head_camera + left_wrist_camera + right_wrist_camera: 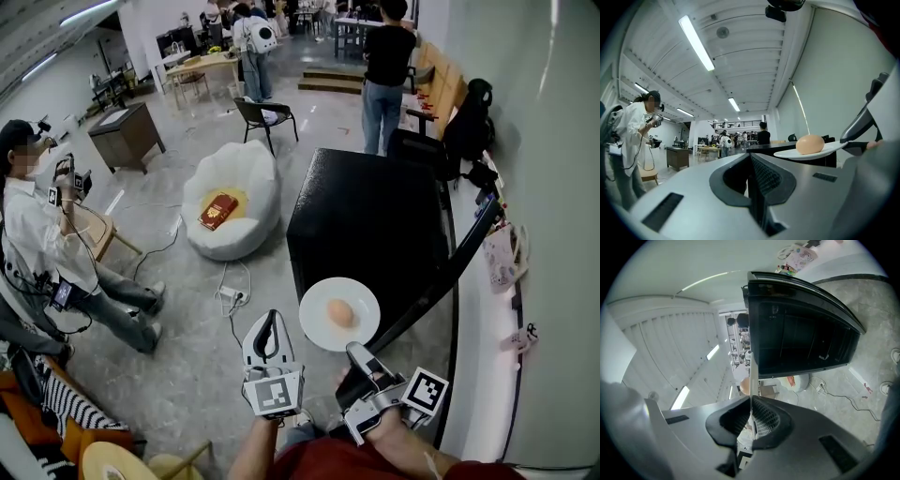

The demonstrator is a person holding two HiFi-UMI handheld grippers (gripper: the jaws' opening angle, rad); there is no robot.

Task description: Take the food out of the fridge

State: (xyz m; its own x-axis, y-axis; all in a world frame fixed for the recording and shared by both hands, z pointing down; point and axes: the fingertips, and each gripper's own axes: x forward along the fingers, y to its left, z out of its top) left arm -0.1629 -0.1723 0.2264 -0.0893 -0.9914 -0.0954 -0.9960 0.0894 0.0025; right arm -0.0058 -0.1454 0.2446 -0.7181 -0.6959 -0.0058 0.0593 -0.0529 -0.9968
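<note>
A white plate (319,323) carries a tan egg-like food (340,313) and hangs in the air in front of the black fridge (375,211). The fridge door (450,272) stands open to the right. My right gripper (354,352) is shut on the plate's near rim. In the right gripper view the plate (752,371) is a thin edge between the jaws of that gripper (751,401), with the fridge (801,333) beyond it. My left gripper (266,321) floats left of the plate, shut and empty. The left gripper view looks past its jaws (751,161) to the food (809,144).
A white beanbag (230,197) with a red book (218,210) lies left of the fridge. A power strip and cables (232,294) cross the floor. One person (47,234) sits at the left, another (384,75) stands behind the fridge. A white ledge (487,319) runs along the right wall.
</note>
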